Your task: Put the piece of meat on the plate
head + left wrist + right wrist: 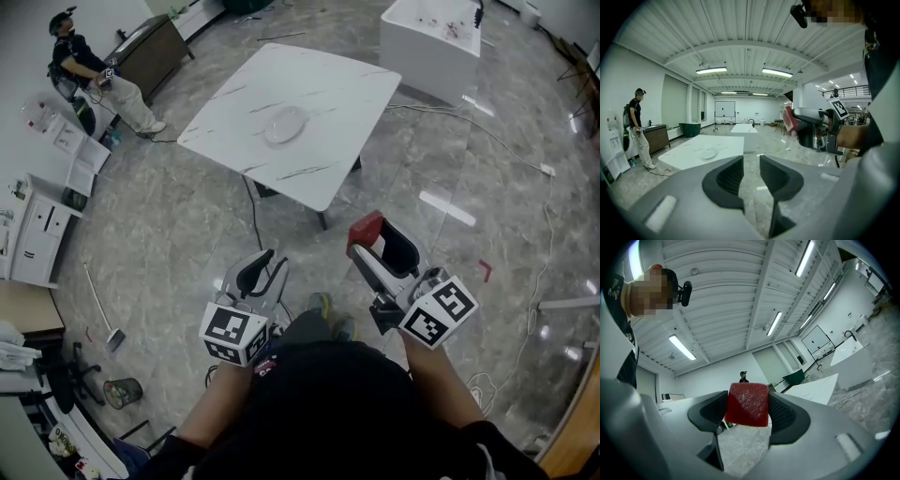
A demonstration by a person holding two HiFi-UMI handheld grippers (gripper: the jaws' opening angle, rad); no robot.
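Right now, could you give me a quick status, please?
Right tool shut on meat. Left tool open, empty. Plate on table ahead; loose cable before it.

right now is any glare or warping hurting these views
Head view: bright streaks glare on the glossy floor, and the plate is pale against the white table. Right gripper view: strong fisheye bend, yet the piece of meat in the right claw is sharp. Left gripper view: dark corner vignette.

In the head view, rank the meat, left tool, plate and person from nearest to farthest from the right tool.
1. The piece of meat, clamped in the right tool.
2. The left tool, beside it on the left.
3. The plate, ahead on the white table.
4. The person, far left beyond the table.
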